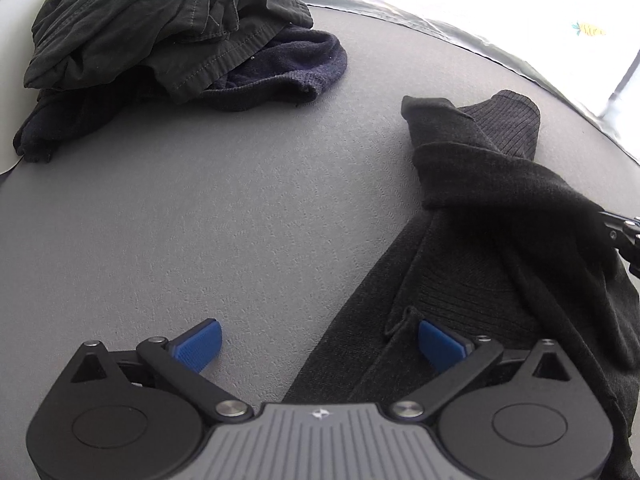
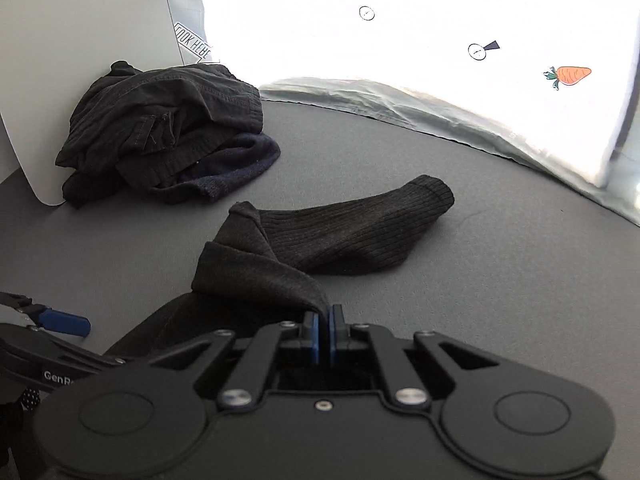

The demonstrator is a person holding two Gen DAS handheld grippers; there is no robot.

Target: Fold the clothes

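A dark grey knit sweater (image 1: 500,248) lies crumpled on the grey table, its ribbed sleeve (image 2: 352,224) stretched toward the back. My left gripper (image 1: 320,344) stands wide open just above the table. Its right blue pad (image 1: 438,342) rests at the sweater's near edge, its left pad (image 1: 200,344) over bare table. My right gripper (image 2: 324,330) is shut on a fold of the sweater (image 2: 264,276), which bunches up at the pad tips. The left gripper's blue fingertip (image 2: 66,322) shows at the left of the right wrist view.
A pile of black and navy clothes (image 1: 168,48) (image 2: 168,132) sits at the back left against a white board (image 2: 80,40). A bright white sheet with cartoon prints (image 2: 440,60) rises behind the table's far edge. Grey table surface (image 1: 240,216) lies between pile and sweater.
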